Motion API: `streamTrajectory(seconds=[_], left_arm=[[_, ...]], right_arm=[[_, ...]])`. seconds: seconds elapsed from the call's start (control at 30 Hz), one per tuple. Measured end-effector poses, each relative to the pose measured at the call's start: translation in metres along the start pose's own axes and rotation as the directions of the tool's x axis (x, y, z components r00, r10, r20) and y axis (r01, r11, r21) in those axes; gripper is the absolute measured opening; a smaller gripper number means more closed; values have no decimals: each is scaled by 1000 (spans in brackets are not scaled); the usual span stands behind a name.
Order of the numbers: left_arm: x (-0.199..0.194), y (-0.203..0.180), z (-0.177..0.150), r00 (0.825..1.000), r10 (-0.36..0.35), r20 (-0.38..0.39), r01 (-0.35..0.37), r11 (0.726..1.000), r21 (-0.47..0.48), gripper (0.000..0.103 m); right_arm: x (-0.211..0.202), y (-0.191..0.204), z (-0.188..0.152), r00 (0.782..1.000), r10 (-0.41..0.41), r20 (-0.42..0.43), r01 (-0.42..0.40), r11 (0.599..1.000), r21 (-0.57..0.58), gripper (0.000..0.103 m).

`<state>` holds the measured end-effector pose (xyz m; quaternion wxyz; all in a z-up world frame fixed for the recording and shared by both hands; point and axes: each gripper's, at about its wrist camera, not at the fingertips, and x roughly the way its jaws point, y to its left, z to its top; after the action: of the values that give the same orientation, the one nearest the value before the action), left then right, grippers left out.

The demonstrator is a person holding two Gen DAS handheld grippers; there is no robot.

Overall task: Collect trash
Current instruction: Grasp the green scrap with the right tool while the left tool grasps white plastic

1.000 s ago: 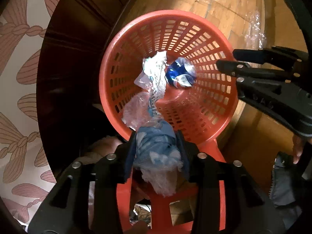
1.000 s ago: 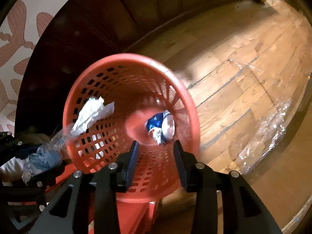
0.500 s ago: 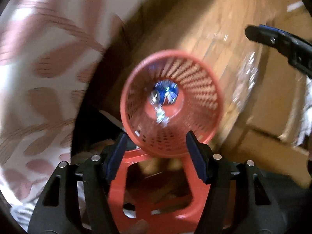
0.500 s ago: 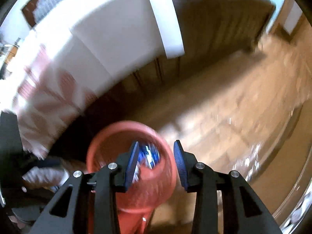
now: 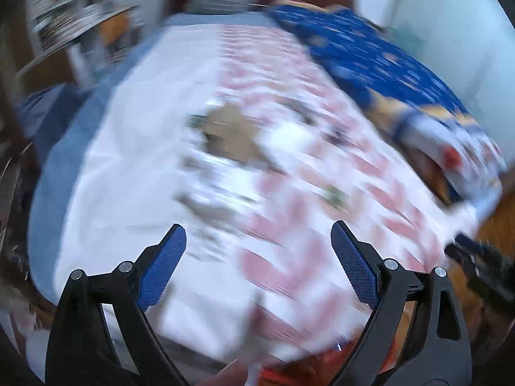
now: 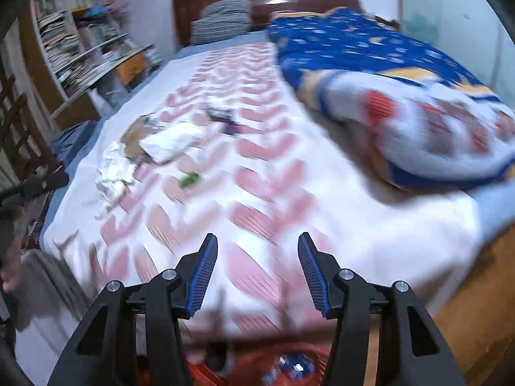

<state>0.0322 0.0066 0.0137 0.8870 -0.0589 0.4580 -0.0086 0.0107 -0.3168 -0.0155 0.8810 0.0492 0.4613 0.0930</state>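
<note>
Both claws — left (image 5: 258, 265), right (image 6: 254, 270) — swung from basket (image 6: 257, 366) to bed (image 6: 289, 193), just opening, empty.

No legible txt/labels anywhere; frames too blurred.

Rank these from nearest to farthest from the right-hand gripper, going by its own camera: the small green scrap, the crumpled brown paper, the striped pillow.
From the right gripper, both jaws open and empty:
1. Small green scrap, on the bed sheet, ahead and slightly left.
2. Crumpled brown paper, further up the bed, to the left among the trash pile.
3. Striped pillow, at the far end against the headboard.
</note>
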Motion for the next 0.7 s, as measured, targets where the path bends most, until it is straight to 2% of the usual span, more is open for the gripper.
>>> streamTrajectory(seconds=[0.1, 0.17, 0.2, 0.27, 0.37, 0.4, 0.43, 0.5, 0.57, 0.7], left_arm=[[25, 51, 12, 999, 44, 15, -42, 994, -105, 91], [38, 66, 13, 999, 22, -33, -28, 984, -175, 91], [38, 70, 11, 999, 16, -34, -23, 981, -191, 91], [44, 68, 12, 997, 49, -53, -58, 981, -183, 91], [48, 71, 9, 997, 35, -66, -46, 985, -168, 91], [49, 75, 8, 997, 34, -70, -46, 985, -168, 91], [50, 78, 7, 997, 35, -74, -48, 983, -176, 91], [53, 83, 7, 997, 30, -74, -44, 982, -186, 91], [57, 88, 7, 996, 29, -79, -44, 979, -200, 91], [65, 94, 5, 994, 31, -106, -55, 971, -234, 91]], right_arm=[[49, 41, 24, 998, 61, -17, -61, 998, -26, 51], [81, 66, 37, 996, 77, -42, -79, 996, -40, 51], [96, 75, 43, 995, 80, -53, -83, 995, -46, 51], [123, 89, 49, 994, 84, -76, -88, 994, -59, 51], [161, 105, 62, 991, 70, -117, -79, 995, -66, 47], [170, 107, 64, 989, 61, -131, -70, 996, -61, 43], [179, 106, 65, 987, 57, -150, -64, 997, -41, 32], [189, 106, 66, 984, 65, -164, -70, 997, -24, 28], [191, 105, 65, 983, 85, -164, -88, 996, -10, 15], [189, 103, 62, 980, 115, -165, -115, 993, 9, 12]])
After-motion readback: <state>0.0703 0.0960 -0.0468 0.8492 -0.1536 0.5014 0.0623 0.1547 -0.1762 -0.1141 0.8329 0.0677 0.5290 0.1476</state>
